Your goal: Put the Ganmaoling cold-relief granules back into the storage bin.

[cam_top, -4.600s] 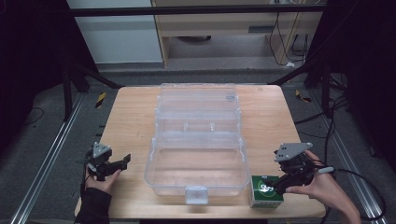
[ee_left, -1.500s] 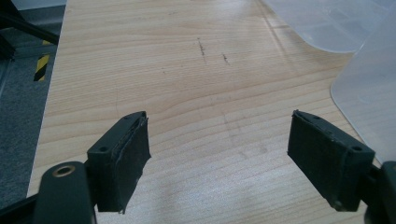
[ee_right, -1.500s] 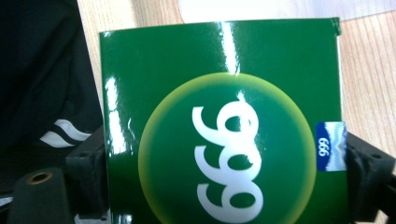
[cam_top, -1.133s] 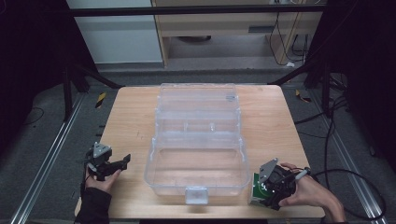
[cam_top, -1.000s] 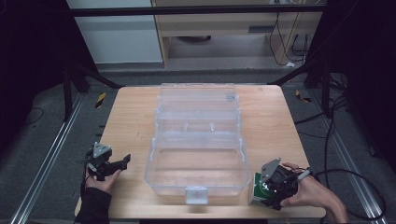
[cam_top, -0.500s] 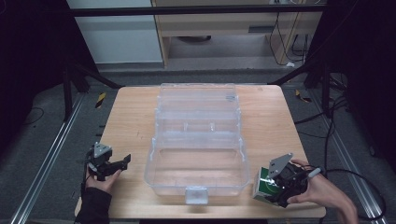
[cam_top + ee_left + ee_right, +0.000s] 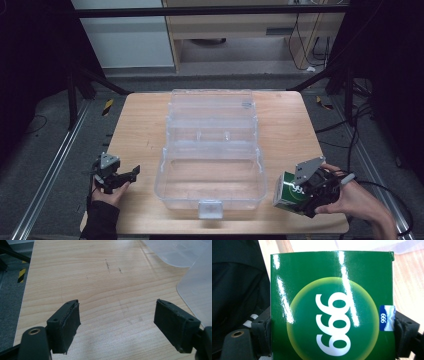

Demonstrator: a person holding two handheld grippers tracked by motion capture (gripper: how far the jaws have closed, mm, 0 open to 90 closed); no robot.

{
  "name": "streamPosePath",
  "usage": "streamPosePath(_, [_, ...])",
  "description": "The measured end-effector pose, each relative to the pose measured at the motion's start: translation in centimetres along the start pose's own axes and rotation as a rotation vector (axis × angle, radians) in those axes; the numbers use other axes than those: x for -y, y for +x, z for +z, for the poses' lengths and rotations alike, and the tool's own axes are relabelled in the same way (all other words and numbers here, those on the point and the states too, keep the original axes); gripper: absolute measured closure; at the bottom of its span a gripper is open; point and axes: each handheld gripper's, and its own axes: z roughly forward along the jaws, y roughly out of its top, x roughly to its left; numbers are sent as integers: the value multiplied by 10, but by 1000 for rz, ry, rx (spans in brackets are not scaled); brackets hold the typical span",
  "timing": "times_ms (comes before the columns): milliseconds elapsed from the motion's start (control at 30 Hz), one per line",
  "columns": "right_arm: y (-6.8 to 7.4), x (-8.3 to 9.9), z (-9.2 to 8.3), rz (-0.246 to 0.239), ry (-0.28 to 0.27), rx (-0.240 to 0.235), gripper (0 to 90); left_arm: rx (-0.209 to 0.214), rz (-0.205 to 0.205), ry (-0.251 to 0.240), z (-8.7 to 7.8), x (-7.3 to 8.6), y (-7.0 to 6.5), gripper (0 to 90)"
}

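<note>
The right hand-held gripper (image 7: 300,192) is clamped on the green box (image 7: 286,190) just off the clear case's (image 7: 210,170) near-right corner, so the case lies to its left, while the left hand-held gripper (image 7: 131,172) sits wide open on the far side.

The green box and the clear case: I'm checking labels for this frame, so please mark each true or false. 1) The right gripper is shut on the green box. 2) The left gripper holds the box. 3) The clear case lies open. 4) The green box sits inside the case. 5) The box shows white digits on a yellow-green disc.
1) True: the right gripper clamps the green box by its two sides.
2) False: the left gripper is open with nothing between its jaws, over the bare wooden table.
3) True: the clear plastic case lies open, lid folded back.
4) False: the box is outside the case, to its right near the table's front edge.
5) True: the right gripper view shows them.
</note>
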Motion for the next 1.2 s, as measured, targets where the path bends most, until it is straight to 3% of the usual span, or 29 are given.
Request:
streamPosePath(533, [-3,-32,-28,-43,-38,21,160,2,1,5,0,0,0,201])
streamPosePath(1200, [-11,-81,-28,-112,-75,19,159,2,-1,1,0,0,1,202])
